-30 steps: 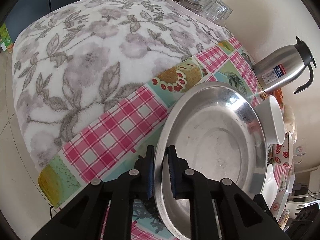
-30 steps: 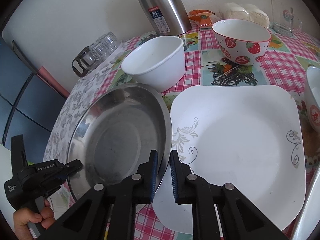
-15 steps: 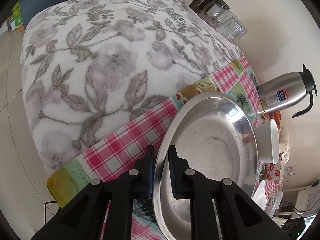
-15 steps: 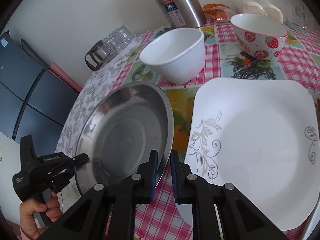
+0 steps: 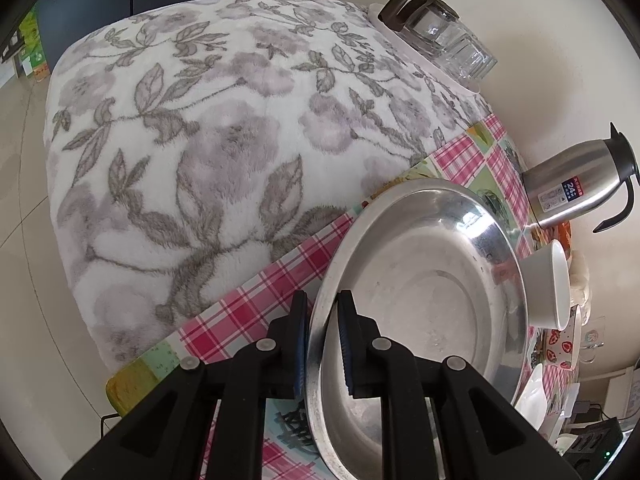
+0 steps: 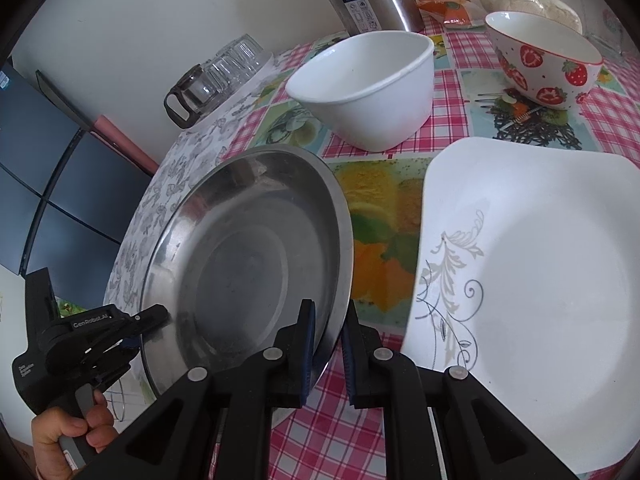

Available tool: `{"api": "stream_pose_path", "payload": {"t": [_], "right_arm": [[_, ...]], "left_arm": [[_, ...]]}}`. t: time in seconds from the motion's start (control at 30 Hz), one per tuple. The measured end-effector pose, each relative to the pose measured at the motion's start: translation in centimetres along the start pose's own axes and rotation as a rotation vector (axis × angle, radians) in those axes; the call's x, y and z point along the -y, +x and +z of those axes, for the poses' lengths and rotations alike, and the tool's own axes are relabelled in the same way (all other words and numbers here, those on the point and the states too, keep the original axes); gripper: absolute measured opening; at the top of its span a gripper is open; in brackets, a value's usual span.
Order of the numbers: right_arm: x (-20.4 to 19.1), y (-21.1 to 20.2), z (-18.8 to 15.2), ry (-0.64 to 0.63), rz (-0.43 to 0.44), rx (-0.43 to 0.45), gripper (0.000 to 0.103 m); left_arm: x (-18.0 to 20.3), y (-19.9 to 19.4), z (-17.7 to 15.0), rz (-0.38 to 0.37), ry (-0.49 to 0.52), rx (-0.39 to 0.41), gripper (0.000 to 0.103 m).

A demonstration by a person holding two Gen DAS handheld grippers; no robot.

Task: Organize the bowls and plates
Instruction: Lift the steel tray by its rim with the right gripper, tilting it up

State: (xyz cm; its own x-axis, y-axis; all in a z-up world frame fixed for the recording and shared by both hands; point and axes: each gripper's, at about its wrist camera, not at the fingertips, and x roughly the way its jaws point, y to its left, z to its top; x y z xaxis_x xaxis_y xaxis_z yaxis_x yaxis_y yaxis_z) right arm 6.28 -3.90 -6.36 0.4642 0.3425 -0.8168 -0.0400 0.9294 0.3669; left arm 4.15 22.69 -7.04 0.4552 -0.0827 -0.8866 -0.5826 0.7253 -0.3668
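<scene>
Both tools are clamped on the steel plate's [image 6: 248, 264] rim: the left tool [image 5: 322, 344] on one side, the right tool [image 6: 328, 350] opposite. A white plate [image 6: 540, 280] lies just right of the right tool.

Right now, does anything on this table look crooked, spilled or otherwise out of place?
Nothing is spilled or broken. The oddest thing is the steel plate: it sits tilted rather than flat, its rim pinched on opposite sides by the left gripper and the right gripper. Behind it, glass cups lie tipped on their sides.
</scene>
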Motion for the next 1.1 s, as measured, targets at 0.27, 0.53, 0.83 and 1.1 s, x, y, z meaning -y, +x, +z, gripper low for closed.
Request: {"api": "stream_pose_path", "payload": {"t": [0.27,0.53,0.83,1.1], "right_arm": [[-0.3,-0.1,-0.1,-0.008,-0.004,-0.008,0.014],[-0.8,-1.6,0.2,-0.021,0.032,0.013,0.014],[-0.5,-3.2,0.5,-0.03,0.029,0.031,0.016],[-0.1,-5.0,0.7,-0.046,0.041,0.077,0.016]], "left_arm": [[0.1,0.0,0.0,0.004,0.001,0.002,0.016],[0.2,-1.3,-0.1,-0.013,0.014,0.044,0.015],[0.9,-2.3,-0.5,-0.064,0.03,0.054,0.015],[2.2,-4.4,-0.6,-0.117,0.07,0.125,0.015]]}}
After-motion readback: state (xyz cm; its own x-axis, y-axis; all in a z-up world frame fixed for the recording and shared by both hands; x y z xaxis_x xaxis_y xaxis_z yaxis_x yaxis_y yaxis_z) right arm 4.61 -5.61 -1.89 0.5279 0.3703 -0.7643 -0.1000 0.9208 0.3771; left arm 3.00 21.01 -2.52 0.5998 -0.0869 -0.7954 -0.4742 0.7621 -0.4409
